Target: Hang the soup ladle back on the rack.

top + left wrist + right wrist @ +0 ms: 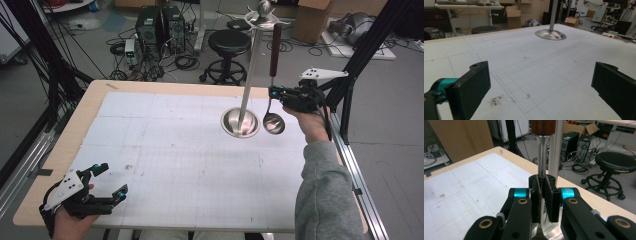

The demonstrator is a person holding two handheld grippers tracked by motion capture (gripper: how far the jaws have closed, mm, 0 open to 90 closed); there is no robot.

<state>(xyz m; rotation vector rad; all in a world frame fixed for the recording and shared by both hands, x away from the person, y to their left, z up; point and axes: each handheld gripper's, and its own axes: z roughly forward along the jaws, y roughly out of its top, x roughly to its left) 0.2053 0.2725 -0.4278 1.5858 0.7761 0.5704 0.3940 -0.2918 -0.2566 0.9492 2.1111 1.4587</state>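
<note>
A steel ladle (273,122) with a dark wooden handle stands upright beside the steel rack stand (240,123), its bowl low over the table mat. My right gripper (275,93) is shut on the ladle's metal shaft (542,167), just below the wooden grip (543,126). The stand's pole (252,60) rises to a hook ring at the top. My left gripper (111,181) rests at the table's near left corner, open, with nothing between its fingers (469,87). In the left gripper view the stand's round base (550,34) lies far ahead.
A white gridded mat (190,150) covers the wooden table. Behind the table stand a black stool (228,47), computer towers (160,25) with cables, and cardboard boxes. Black frame struts (367,55) rise at the right edge.
</note>
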